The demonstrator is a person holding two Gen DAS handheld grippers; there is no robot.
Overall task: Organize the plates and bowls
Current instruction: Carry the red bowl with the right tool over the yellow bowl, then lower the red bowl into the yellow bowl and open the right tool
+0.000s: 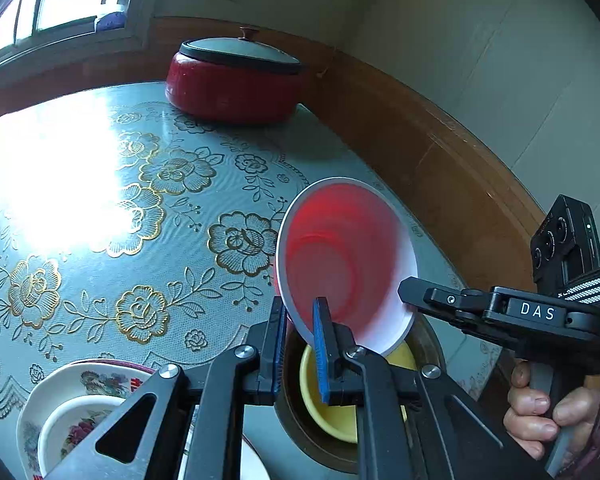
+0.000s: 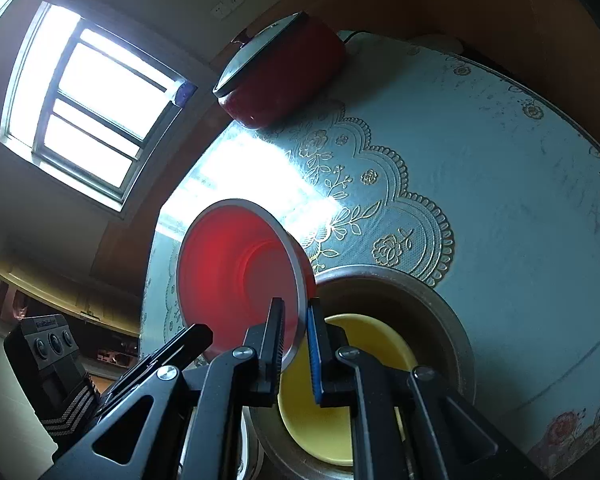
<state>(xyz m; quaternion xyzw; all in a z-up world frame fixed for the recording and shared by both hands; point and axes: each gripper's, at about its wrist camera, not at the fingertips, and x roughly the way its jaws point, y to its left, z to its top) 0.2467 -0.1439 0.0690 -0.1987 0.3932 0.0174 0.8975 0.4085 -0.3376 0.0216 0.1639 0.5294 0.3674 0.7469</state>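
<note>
A red bowl with a white rim (image 1: 340,248) hangs tilted above the table, held by both grippers at once. My left gripper (image 1: 300,304) is shut on its near rim in the left wrist view. My right gripper (image 2: 295,304) is shut on the rim of the same red bowl (image 2: 236,272); it also shows from the side as the right gripper (image 1: 406,287) at the bowl's right edge. Just under the red bowl a yellow bowl (image 1: 332,404) sits inside a wider brown bowl (image 1: 296,420). The yellow bowl (image 2: 320,432) and brown bowl (image 2: 440,320) lie beneath my right fingers.
A floral plate (image 1: 32,408) with a small floral bowl (image 1: 72,428) in it lies at the near left. A red pot with a lid (image 1: 236,84) stands at the table's far edge by the wooden wall panel. A blue-grey floral cloth (image 1: 160,208) covers the table.
</note>
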